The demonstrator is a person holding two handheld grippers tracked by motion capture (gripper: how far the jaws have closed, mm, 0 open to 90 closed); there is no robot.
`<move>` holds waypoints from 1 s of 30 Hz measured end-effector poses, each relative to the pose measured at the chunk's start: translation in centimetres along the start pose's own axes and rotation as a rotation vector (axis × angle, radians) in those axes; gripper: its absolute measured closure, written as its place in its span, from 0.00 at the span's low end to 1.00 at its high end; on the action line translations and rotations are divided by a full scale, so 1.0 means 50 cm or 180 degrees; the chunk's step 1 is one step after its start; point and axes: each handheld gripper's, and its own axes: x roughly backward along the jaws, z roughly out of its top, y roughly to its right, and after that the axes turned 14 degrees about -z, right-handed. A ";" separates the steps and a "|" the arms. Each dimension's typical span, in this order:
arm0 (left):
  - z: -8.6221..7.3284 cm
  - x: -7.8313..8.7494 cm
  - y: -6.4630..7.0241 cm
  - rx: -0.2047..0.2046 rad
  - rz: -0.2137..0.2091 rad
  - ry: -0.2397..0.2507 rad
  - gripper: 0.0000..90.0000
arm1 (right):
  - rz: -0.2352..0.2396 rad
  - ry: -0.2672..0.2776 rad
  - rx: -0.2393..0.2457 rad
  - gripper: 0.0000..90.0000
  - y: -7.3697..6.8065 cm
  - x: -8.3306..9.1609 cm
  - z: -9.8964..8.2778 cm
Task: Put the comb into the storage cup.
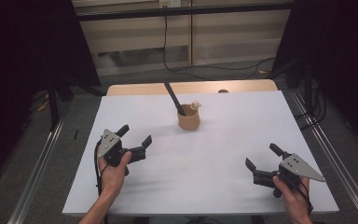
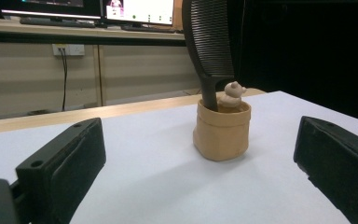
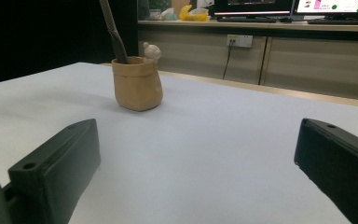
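A small tan pouch-like cup (image 1: 189, 120) (image 2: 222, 131) (image 3: 137, 84) stands upright on the white table top (image 1: 214, 154), towards the far middle. A black comb (image 1: 173, 97) (image 2: 209, 42) (image 3: 113, 32) leans out of it, handle down. A small beige figurine (image 1: 195, 105) (image 2: 231, 94) (image 3: 152, 51) pokes above its rim. My left gripper (image 1: 134, 134) (image 2: 200, 172) is open at the near left, aimed at the cup, with nothing between its jaws. At the near right my right gripper (image 1: 262, 157) (image 3: 200, 172) is open too and holds nothing. Both are well short of the cup.
The white top lies on a wooden table whose far edge (image 1: 191, 87) shows behind it. Metal rails (image 1: 42, 158) (image 1: 331, 154) run along both sides. A cable (image 1: 165, 51) hangs down the back wall. Monitors (image 2: 140, 11) (image 3: 335, 7) stand on a far desk.
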 end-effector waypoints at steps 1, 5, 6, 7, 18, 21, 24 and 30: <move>0.000 0.003 0.001 0.0007 -0.0012 0.0001 0.03 | 0.0000 0.0001 -0.0002 0.00 0.000 0.000 0.000; -0.004 0.016 0.005 -0.0032 0.0038 0.0004 0.03 | -0.0008 0.0004 -0.0009 0.00 0.000 0.001 0.000; -0.005 0.021 0.005 -0.0057 0.0041 -0.0016 0.03 | -0.0007 0.0002 -0.0006 0.00 0.000 0.001 0.000; -0.007 0.025 0.006 -0.0022 0.0035 -0.0010 0.03 | -0.0008 0.0000 -0.0005 0.00 0.000 0.001 0.000; -0.019 0.073 0.012 -0.0009 0.0156 -0.0040 0.03 | -0.0017 0.0004 -0.0004 0.00 -0.001 0.002 0.001; -0.023 0.082 0.011 -0.0016 0.0178 -0.0075 0.03 | -0.0021 0.0007 0.0001 0.00 0.000 0.003 0.001; -0.026 0.089 0.014 -0.0090 0.0226 -0.0110 0.03 | -0.0020 0.0008 0.0001 0.00 0.000 0.003 0.001; -0.038 0.114 0.020 -0.0107 0.0279 -0.0124 0.04 | -0.0025 0.0004 -0.0001 0.00 0.000 0.003 0.000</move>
